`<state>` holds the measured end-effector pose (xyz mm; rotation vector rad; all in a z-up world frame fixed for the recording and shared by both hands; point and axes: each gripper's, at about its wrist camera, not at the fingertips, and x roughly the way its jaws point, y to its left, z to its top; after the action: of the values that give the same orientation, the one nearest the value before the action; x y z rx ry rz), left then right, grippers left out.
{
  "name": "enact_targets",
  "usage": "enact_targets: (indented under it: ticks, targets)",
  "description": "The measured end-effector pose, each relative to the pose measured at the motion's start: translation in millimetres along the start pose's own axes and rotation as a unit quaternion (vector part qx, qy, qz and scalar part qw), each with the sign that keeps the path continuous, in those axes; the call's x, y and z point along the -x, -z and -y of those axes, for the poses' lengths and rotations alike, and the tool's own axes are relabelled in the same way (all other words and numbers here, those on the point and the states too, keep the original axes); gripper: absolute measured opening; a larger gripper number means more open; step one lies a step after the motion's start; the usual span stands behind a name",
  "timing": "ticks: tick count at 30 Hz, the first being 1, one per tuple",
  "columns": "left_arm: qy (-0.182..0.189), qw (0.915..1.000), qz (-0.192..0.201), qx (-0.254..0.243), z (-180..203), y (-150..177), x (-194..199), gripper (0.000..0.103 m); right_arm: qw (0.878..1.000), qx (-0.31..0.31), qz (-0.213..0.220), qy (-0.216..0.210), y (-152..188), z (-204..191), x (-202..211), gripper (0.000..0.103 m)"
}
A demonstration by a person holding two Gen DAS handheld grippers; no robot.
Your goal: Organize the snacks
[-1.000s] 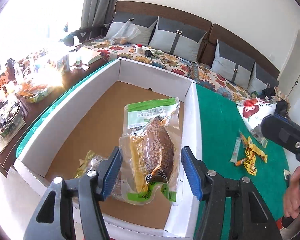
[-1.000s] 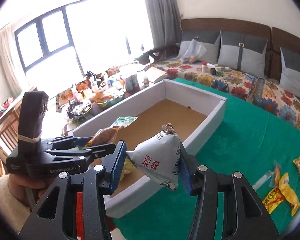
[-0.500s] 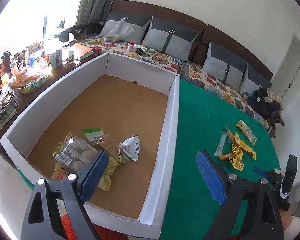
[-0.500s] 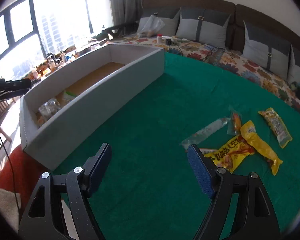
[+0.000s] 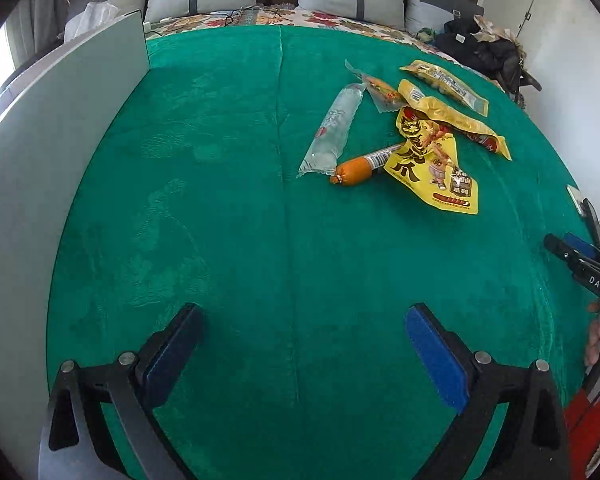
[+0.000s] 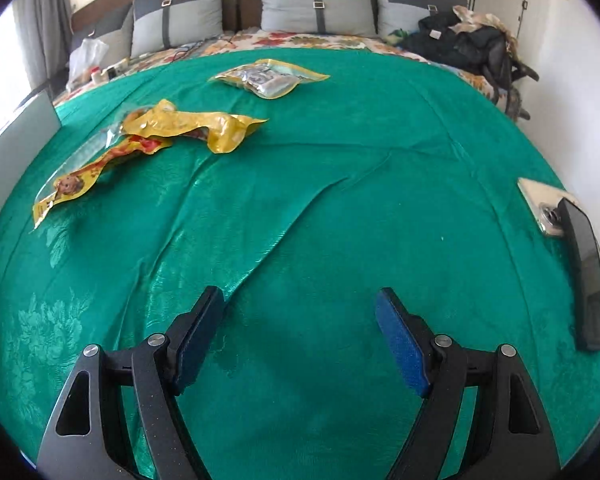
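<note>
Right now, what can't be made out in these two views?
- Box interior: both views, its white wall hides it.
- Orange sausage: left view, far end under the yellow packet.
- Clear tube snack: print too small.
- Right gripper: left view, cut off by the edge.

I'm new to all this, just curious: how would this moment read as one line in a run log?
left gripper: open, empty, jaws just opened wider | right gripper: open, empty | both over green cloth | remaining: orange sausage, yellow packets, clear tube

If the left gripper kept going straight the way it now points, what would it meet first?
Probably the bare green tablecloth: the open, empty left gripper points down at it, short of the orange sausage stick.
</note>
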<state>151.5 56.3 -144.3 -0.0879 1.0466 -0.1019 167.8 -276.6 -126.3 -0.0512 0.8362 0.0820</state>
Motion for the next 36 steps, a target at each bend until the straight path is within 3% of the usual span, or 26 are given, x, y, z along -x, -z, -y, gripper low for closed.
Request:
enact_targets:
  ticks: [5, 7, 11, 17, 36]
  targets:
    - [-0.019, 0.9995, 0.025, 0.004, 3, -28, -20, 0.103, 1.000, 0.003, 0.003, 0.002, 2, 0, -2, 0.086]
    - [-0.056, 0.9981, 0.022, -0.013, 3, -42, -32, 0.103, 1.000, 0.003, 0.002, 0.002, 3, 1, -3, 0.088]
    - [-0.045, 0.9973, 0.051, -0.027, -6, -59, -47, 0.103, 1.000, 0.004, 0.000, 0.001, 4, 2, -4, 0.090]
    - [-0.046, 0.9973, 0.050, -0.028, -6, -61, -47, 0.103, 1.000, 0.005, -0.003, -0.001, 4, 2, -6, 0.095]
    - [-0.046, 0.9973, 0.050, -0.028, -6, -61, -47, 0.103, 1.000, 0.004, -0.003, -0.001, 3, 2, -6, 0.096]
